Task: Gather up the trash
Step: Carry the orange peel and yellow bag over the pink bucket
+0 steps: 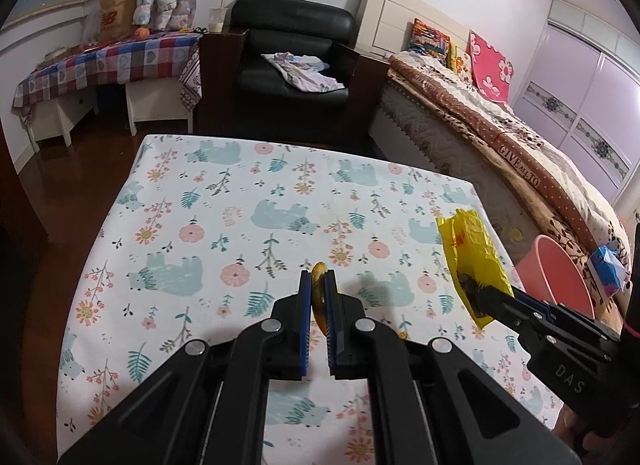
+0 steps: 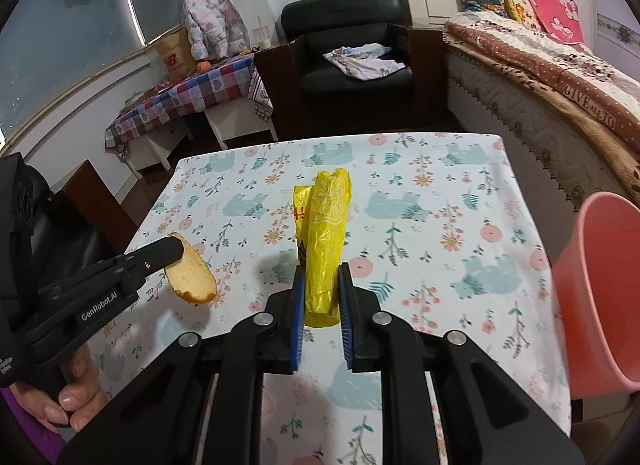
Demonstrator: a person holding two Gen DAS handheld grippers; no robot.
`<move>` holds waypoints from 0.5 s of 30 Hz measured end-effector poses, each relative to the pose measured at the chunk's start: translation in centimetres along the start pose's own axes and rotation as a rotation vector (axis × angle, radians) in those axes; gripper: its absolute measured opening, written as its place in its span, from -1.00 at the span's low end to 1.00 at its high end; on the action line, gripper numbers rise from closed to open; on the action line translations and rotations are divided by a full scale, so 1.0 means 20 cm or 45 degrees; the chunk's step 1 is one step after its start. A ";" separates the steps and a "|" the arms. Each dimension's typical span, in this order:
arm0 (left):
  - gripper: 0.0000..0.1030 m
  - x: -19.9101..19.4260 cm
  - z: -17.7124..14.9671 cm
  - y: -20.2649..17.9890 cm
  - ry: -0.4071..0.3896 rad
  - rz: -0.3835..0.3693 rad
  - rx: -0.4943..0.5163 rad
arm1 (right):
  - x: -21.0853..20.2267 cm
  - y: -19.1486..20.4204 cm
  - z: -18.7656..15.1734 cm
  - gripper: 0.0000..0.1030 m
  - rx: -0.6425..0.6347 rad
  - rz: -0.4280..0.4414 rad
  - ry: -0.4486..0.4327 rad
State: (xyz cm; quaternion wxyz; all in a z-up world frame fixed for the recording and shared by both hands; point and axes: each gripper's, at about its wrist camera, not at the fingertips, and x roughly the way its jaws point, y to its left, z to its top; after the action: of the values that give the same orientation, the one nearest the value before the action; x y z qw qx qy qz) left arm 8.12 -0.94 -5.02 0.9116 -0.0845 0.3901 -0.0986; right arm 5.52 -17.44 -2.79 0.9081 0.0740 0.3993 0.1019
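Note:
My left gripper (image 1: 318, 277) is shut on a piece of fruit peel (image 1: 319, 271), orange outside and pale inside, held above the table; it also shows in the right wrist view (image 2: 191, 271). My right gripper (image 2: 322, 271) is shut on a crumpled yellow plastic wrapper (image 2: 325, 233), held upright above the table; it also shows in the left wrist view (image 1: 472, 253). A pink bin (image 2: 600, 285) stands beside the table's right edge, close to my right gripper.
The table has a white cloth with bears and flowers (image 1: 240, 225). A bed (image 1: 520, 153) lies to the right behind the bin (image 1: 556, 277). A black armchair (image 1: 292, 53) and a checked-cloth side table (image 1: 108, 65) stand at the back.

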 end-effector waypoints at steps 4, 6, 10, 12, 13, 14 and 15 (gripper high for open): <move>-0.89 -0.01 0.00 -0.07 -0.005 -0.015 0.027 | -0.06 -0.05 -0.01 -0.70 0.021 -0.014 -0.024; -0.89 -0.02 0.00 -0.10 -0.006 -0.021 0.041 | -0.08 -0.07 -0.02 -0.70 0.030 -0.024 -0.037; -0.89 -0.02 0.01 -0.18 -0.011 -0.039 0.078 | -0.13 -0.13 -0.04 -0.70 0.062 -0.043 -0.060; -0.89 -0.03 0.01 -0.22 -0.014 -0.048 0.095 | -0.15 -0.16 -0.05 -0.70 0.085 -0.052 -0.071; -0.89 -0.03 0.01 -0.24 -0.016 -0.053 0.107 | -0.16 -0.18 -0.05 -0.70 0.095 -0.055 -0.076; -0.89 -0.03 0.01 -0.27 -0.018 -0.058 0.119 | -0.17 -0.20 -0.05 -0.70 0.104 -0.058 -0.081; -0.89 -0.03 0.01 -0.29 -0.019 -0.061 0.126 | -0.19 -0.22 -0.05 -0.70 0.114 -0.063 -0.089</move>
State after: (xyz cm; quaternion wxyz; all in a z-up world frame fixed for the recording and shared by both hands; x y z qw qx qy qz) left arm 7.25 -6.28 -3.08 0.9150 -0.0493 0.3756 -0.1391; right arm 2.80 -22.55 -1.77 0.9195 0.1080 0.3734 0.0587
